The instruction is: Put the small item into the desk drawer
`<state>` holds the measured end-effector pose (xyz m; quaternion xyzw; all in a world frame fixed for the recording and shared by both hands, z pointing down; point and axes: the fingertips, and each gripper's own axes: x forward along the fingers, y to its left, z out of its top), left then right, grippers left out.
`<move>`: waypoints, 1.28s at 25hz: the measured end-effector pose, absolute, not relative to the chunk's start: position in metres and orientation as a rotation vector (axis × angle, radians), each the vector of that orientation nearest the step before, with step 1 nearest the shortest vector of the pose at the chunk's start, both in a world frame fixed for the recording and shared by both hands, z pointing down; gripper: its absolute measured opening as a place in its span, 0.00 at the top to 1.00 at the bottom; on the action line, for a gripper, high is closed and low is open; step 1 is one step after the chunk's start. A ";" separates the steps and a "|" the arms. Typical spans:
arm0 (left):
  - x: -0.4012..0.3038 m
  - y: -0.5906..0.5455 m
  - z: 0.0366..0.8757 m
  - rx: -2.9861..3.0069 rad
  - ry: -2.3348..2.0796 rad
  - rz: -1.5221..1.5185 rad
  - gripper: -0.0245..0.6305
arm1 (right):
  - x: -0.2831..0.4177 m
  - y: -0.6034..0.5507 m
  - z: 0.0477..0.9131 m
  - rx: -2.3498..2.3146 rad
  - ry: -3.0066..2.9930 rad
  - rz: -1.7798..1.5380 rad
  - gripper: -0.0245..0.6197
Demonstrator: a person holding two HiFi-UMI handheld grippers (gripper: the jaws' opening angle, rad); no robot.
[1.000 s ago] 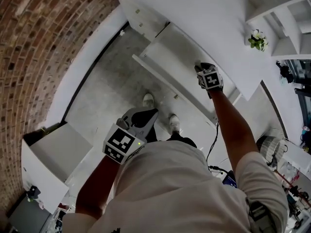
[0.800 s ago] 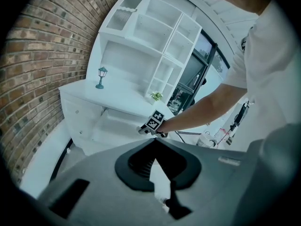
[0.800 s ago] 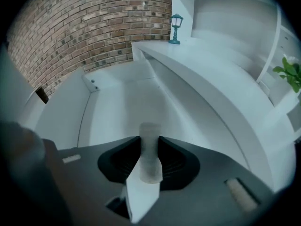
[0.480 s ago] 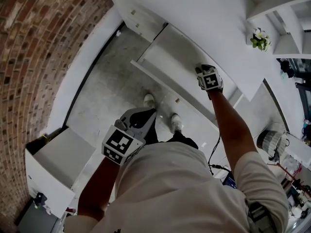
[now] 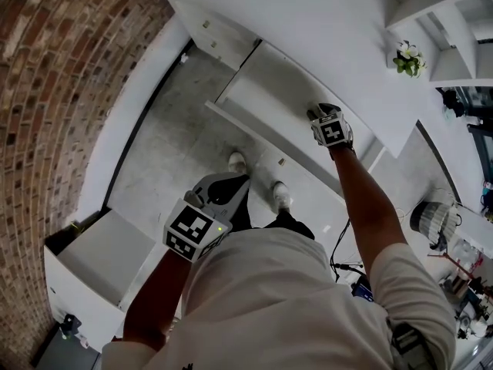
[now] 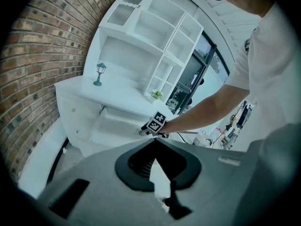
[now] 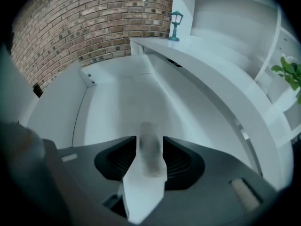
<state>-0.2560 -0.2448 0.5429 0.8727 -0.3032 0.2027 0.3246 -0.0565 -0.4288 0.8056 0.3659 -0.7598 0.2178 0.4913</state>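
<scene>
Right gripper [image 7: 149,138] is pointing steeply down over the open drawer [image 7: 117,102], which is standing pulled out below the desk [image 5: 323,21]. Its jaws have just been opening and are now standing apart, released. The item [image 7: 150,159], a small pale piece showing blurred, is lying in the gap between the pads, over the drawer's white bottom. Whether it is touching either pad I cannot tell. Left gripper [image 6: 154,138] is hanging low by the person's hip, over the grey floor [image 5: 169,145] and well apart from the drawer. Its jaws are clenched tip to tip, with nothing between them. A small lamp [image 7: 176,25] is standing on the desk near the brick wall [image 7: 94,22]. A plant [image 5: 406,58] is sitting by the shelves.
</scene>
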 end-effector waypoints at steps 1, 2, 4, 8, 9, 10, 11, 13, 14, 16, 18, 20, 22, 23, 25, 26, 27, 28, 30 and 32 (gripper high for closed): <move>-0.255 -0.246 0.542 2.293 -0.789 0.527 0.95 | -0.057 -0.428 0.803 0.890 -1.848 0.524 0.66; -0.254 -0.246 0.540 2.297 -0.781 0.524 0.95 | -0.057 -0.427 0.800 0.891 -1.854 0.519 0.66; -0.250 -0.244 0.537 2.309 -0.763 0.524 0.95 | -0.059 -0.424 0.792 0.892 -1.871 0.503 0.67; -0.238 -0.238 0.532 2.335 -0.719 0.540 0.95 | -0.060 -0.415 0.773 0.909 -1.915 0.482 0.69; -0.234 -0.236 0.530 2.342 -0.708 0.545 0.95 | -0.059 -0.414 0.768 0.915 -1.924 0.477 0.70; -0.231 -0.235 0.528 2.348 -0.697 0.548 0.95 | -0.058 -0.412 0.763 0.922 -1.935 0.470 0.71; -0.227 -0.233 0.526 2.355 -0.686 0.552 0.95 | -0.057 -0.410 0.757 0.929 -1.947 0.462 0.73; -0.219 -0.229 0.521 2.370 -0.665 0.557 0.95 | -0.055 -0.405 0.743 0.945 -1.974 0.443 0.77; -0.215 -0.226 0.519 2.377 -0.655 0.562 0.95 | -0.055 -0.402 0.736 0.953 -1.989 0.436 0.78; -0.206 -0.221 0.516 2.393 -0.637 0.573 0.95 | -0.052 -0.396 0.723 0.966 -2.019 0.424 0.81; -0.196 -0.218 0.514 2.412 -0.623 0.581 0.95 | -0.047 -0.391 0.711 0.980 -2.047 0.414 0.85; -0.185 -0.214 0.511 2.431 -0.616 0.586 0.95 | -0.040 -0.384 0.699 0.998 -2.073 0.407 0.89; -0.173 -0.209 0.508 2.445 -0.612 0.591 0.95 | -0.034 -0.376 0.689 1.013 -2.096 0.405 0.92; -0.167 -0.207 0.507 2.452 -0.611 0.592 0.95 | -0.030 -0.371 0.685 1.017 -2.108 0.404 0.94; -0.155 -0.200 0.503 2.464 -0.611 0.595 0.95 | -0.023 -0.360 0.675 1.016 -2.132 0.400 0.94; -0.148 -0.197 0.501 2.470 -0.611 0.597 0.95 | -0.020 -0.354 0.670 1.013 -2.147 0.399 0.94; -0.142 -0.193 0.499 2.477 -0.613 0.598 0.95 | -0.016 -0.347 0.666 1.010 -2.162 0.398 0.94; -0.136 -0.190 0.497 2.482 -0.619 0.600 0.95 | -0.011 -0.340 0.661 1.006 -2.176 0.398 0.94; -0.124 -0.184 0.493 2.492 -0.638 0.605 0.95 | -0.002 -0.324 0.651 0.995 -2.202 0.403 0.94; -0.114 -0.181 0.488 2.501 -0.668 0.606 0.95 | 0.008 -0.309 0.641 0.981 -2.233 0.409 0.94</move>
